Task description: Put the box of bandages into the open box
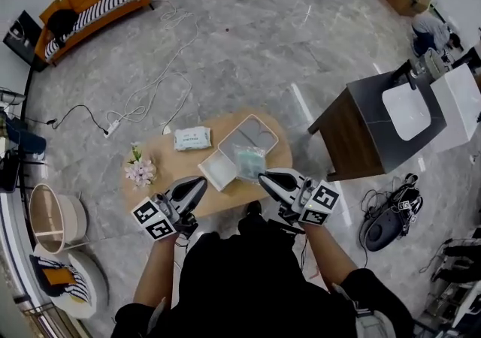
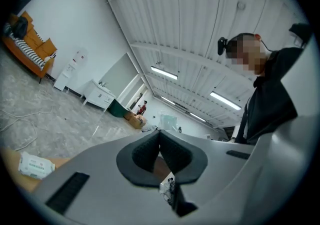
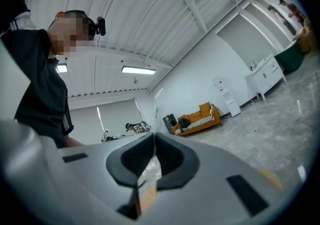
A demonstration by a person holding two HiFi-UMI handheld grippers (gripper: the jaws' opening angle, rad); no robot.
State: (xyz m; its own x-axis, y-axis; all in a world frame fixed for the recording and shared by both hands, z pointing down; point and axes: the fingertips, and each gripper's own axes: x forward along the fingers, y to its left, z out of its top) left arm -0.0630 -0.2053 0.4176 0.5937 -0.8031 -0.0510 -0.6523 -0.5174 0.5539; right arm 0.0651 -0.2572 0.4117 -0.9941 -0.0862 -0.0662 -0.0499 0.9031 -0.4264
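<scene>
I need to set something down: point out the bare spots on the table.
Bare wood lies between the flowers and the wipes pack, and at the right end of the table past the open box. The middle, around that box, is crowded.

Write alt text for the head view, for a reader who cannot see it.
A person holds the left gripper and right gripper, both shut, over the near edge of an oval wooden table. On it: an open white box, a pale green pack, a wipes packet and flowers.
</scene>
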